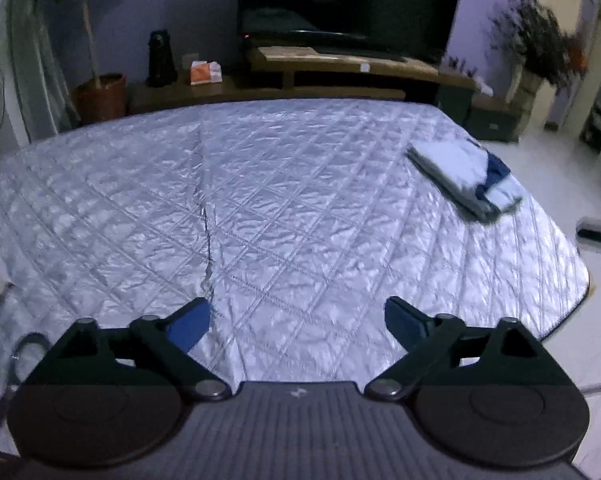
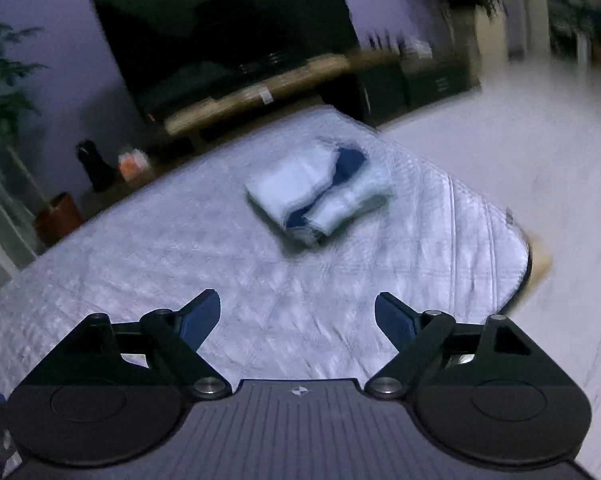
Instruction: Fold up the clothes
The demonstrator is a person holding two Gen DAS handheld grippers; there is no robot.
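Black left gripper point(image 1: 298, 320), right gripper point(image 2: 298, 318); blue pads, silver screws.

My left gripper point(image 1: 297, 322) hangs wide open over the quilted bed cover point(image 1: 236, 216), gripping nothing.

The folded clothes point(image 1: 462, 178), pale with a dark blue patch, lie on the cover's far right corner, well apart from my fingers point(image 1: 190, 326). Beyond the bed stand a dark television point(image 1: 348, 4) on a wooden stand point(image 1: 340, 68), a potted plant point(image 1: 96, 92) at left and an orange box point(image 1: 206, 73).

One folded garment point(image 1: 464, 178) lies on one quilted bed point(image 1: 260, 208); beyond the bed stand one television point(image 1: 348, 0) and two potted plants point(image 1: 100, 96).
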